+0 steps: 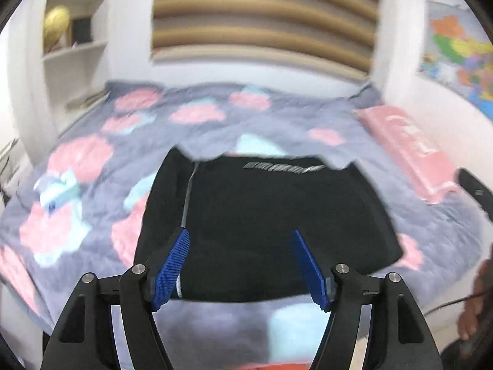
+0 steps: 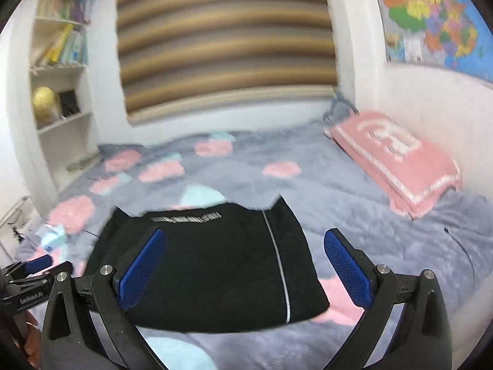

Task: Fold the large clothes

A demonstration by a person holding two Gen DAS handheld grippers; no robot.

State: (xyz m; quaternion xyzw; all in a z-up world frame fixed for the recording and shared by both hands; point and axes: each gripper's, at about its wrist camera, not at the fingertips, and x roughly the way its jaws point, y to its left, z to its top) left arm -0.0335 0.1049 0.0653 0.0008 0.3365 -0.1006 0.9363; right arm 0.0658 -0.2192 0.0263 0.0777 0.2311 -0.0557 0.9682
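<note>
A black garment [image 1: 271, 215] with a thin white stripe and a silver logo lies folded into a flat rectangle on the bed; it also shows in the right wrist view [image 2: 212, 268]. My left gripper [image 1: 240, 243] is open and empty, hovering over the garment's near edge. My right gripper [image 2: 246, 252] is open and empty, above the garment's near right part. The left gripper's blue tip [image 2: 37, 262] shows at the left edge of the right wrist view.
The bed has a grey blanket [image 2: 354, 215] with pink and light-blue patches. A pink pillow [image 2: 397, 157] lies at the right by the wall. A white bookshelf [image 2: 58, 92] stands at the left, a striped blind behind the bed, a map on the right wall.
</note>
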